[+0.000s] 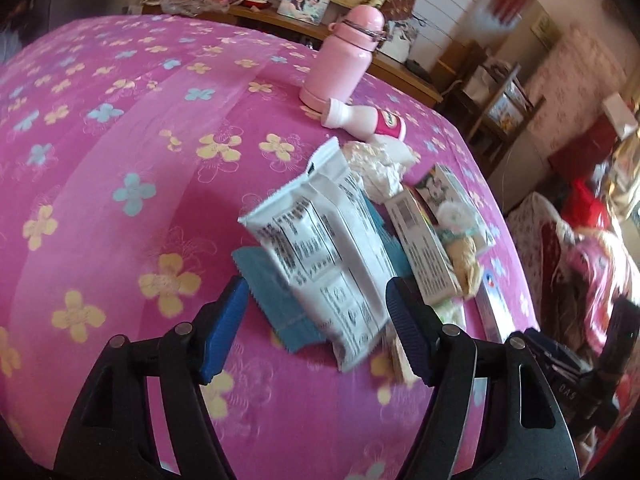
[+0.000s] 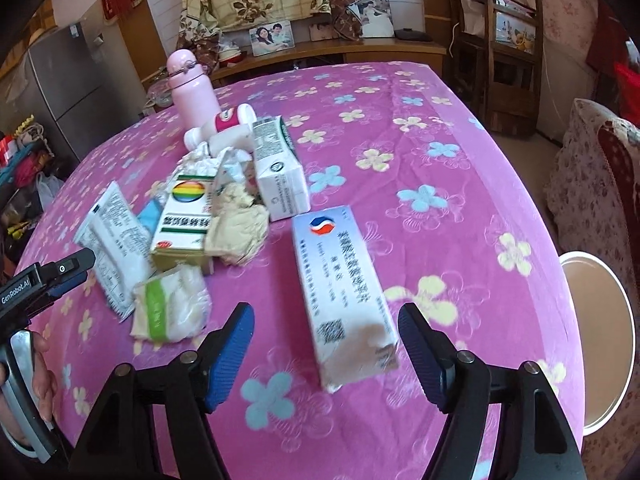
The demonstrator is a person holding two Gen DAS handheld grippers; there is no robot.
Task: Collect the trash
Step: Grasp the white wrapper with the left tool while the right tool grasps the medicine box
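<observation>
Trash lies in a pile on a pink flowered tablecloth (image 1: 120, 140). My left gripper (image 1: 316, 300) is open, its blue pads either side of a white snack wrapper (image 1: 316, 252) that lies over a blue wrapper (image 1: 272, 296). My right gripper (image 2: 326, 328) is open around the near end of a long white medicine box (image 2: 340, 280). The right wrist view also shows the white wrapper (image 2: 108, 236), a rainbow-logo box (image 2: 184, 220), crumpled tissue (image 2: 240, 228), a green-striped packet (image 2: 168, 308), a white carton (image 2: 280, 168) and a small yogurt bottle (image 2: 224, 124).
A pink thermos (image 1: 344, 56) stands behind the pile, also in the right wrist view (image 2: 190, 88). A round white stool (image 2: 596, 344) stands by the table's right edge. A wooden shelf with a photo frame (image 2: 272, 38) and a chair (image 2: 508, 52) are beyond the table.
</observation>
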